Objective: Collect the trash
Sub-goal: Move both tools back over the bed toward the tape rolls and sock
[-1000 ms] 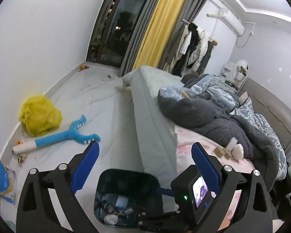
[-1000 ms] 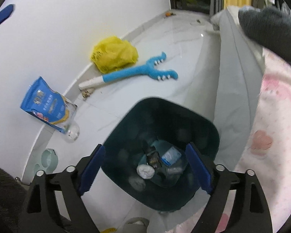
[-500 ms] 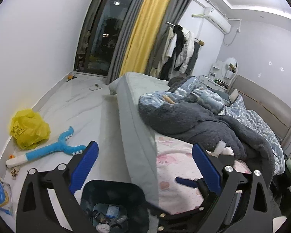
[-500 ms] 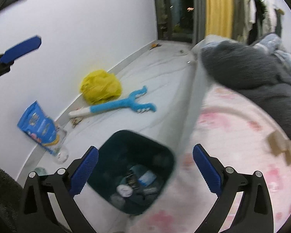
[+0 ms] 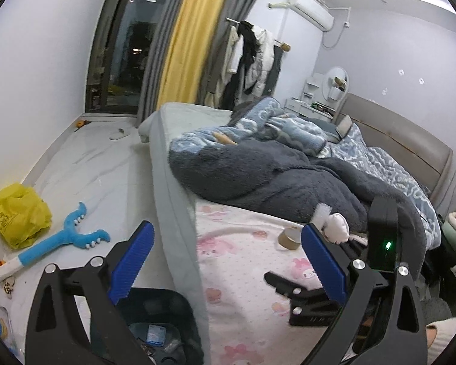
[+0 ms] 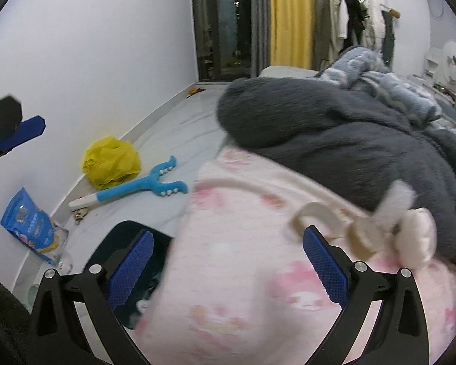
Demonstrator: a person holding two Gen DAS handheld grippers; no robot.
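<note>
Both claws, left and right, gape wide and empty. Low in frame sits the dark teal plastic bin; the brown tape roll and white crumpled tissue lie right of centre on the pink printed bedsheet. The step in hand looks like reaching for the next piece, so the right claw needs lining up around the roll.

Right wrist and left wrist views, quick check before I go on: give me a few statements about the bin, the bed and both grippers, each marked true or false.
1. The right gripper is open with nothing between its pads. True.
2. The tape roll lies on the floor beside the bin. False: it lies on the pink bedsheet, next to a white crumpled wad.
3. The dark bin already holds some trash. True.
4. The left gripper is clamped on the yellow plastic bag. False: it is open and empty; the bag sits on the floor by the wall.
5. The blue grabber toy is on the bed. False: it lies on the floor near the yellow bag.
</note>
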